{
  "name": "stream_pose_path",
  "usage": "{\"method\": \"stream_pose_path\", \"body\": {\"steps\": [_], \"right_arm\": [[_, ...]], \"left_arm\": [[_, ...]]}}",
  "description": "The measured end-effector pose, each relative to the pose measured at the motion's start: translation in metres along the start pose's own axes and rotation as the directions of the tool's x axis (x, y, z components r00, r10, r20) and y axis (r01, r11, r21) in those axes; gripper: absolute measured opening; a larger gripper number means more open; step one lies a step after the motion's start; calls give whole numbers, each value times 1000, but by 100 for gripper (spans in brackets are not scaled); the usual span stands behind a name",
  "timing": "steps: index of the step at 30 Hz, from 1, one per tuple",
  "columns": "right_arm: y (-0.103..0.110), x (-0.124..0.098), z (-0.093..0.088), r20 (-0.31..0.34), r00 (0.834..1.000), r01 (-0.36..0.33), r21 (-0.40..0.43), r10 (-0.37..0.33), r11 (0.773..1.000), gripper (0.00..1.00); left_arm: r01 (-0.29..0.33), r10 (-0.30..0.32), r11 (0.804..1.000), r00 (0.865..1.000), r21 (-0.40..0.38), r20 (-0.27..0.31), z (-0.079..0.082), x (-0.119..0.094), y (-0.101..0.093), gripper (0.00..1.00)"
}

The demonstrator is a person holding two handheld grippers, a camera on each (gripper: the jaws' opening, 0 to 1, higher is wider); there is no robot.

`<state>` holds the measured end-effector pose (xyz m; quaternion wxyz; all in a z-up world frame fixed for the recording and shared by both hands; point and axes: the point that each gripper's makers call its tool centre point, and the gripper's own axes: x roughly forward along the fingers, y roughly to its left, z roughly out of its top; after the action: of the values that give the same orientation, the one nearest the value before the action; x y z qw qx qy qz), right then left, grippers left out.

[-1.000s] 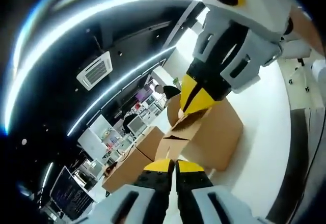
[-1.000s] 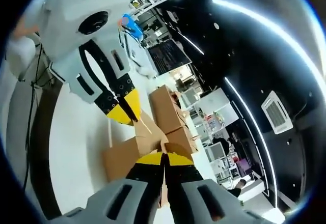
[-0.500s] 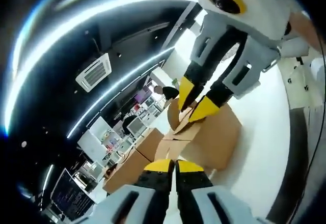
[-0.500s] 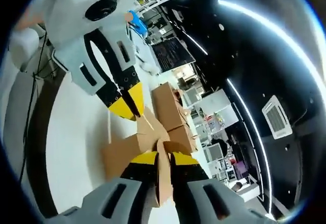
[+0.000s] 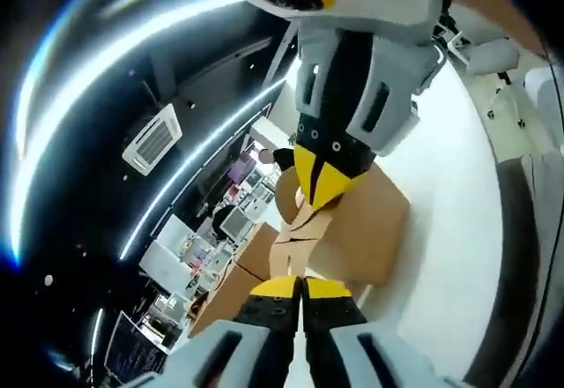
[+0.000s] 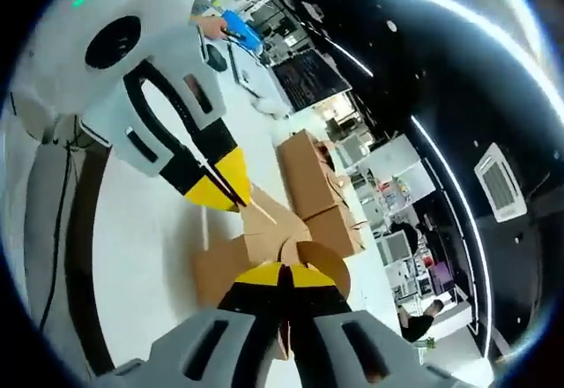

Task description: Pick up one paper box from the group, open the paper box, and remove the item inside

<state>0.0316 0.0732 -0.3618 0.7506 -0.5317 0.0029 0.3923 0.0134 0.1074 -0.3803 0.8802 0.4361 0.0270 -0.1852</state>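
A brown paper box [image 5: 357, 234] is held up over a white bench [image 5: 449, 256], its flaps partly opened, with both claws pinching it from opposite sides. In the left gripper view, the left claw [image 5: 301, 287] rises from the bottom with its yellow tips pressed together on a cardboard flap [image 5: 295, 251] at the box's near end — clenched on the flap. Facing it from above, the right claw [image 5: 319, 185] points down at the box, its yellow tips closed to a point on another flap at the top of the opening.

In the right gripper view, the right claw [image 6: 284, 275] likewise has its tips shut tight on a rounded flap [image 6: 308, 260] of the same paper box [image 6: 238, 260]. The left claw [image 6: 225, 190] reaches in from the upper left at a slant, tips closed on a thin flap edge.

Further boxes [image 6: 313, 190] stand on the bench just behind the held one, toward its far side. The bench surface stretches pale and bare to one side of the box, ending at a dark curved edge [image 6: 75, 256]. Beyond the far edge lies an office with screens and long ceiling lights; a blue object [image 6: 240, 28] in a person's hand shows there.
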Motion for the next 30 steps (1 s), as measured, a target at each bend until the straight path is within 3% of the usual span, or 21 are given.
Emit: {"method": "stream_pose_path", "body": {"steps": [6, 8, 13, 19, 30], "right_arm": [[2, 0, 0, -12, 1000, 9, -71, -10, 997, 3], [1, -1, 3, 11, 1000, 22, -155, -21, 988, 4], [-10, -9, 2, 10, 998, 68, -157, -67, 985, 20], [-15, -14, 4, 0, 999, 41, -172, -41, 984, 34], [3, -2, 1, -47, 999, 1, -192, -11, 981, 5]], "left_arm": [[-3, 3, 1000, 1000, -21, 10, 1, -2, 2, 5], [-3, 3, 1000, 1000, -25, 9, 1, -3, 2, 5], [-5, 5, 1000, 1000, -21, 13, 3, -4, 2, 5], [-2, 2, 1000, 1000, -25, 20, 5, -4, 2, 5], [7, -7, 1000, 1000, -14, 16, 3, -4, 0, 5]]}}
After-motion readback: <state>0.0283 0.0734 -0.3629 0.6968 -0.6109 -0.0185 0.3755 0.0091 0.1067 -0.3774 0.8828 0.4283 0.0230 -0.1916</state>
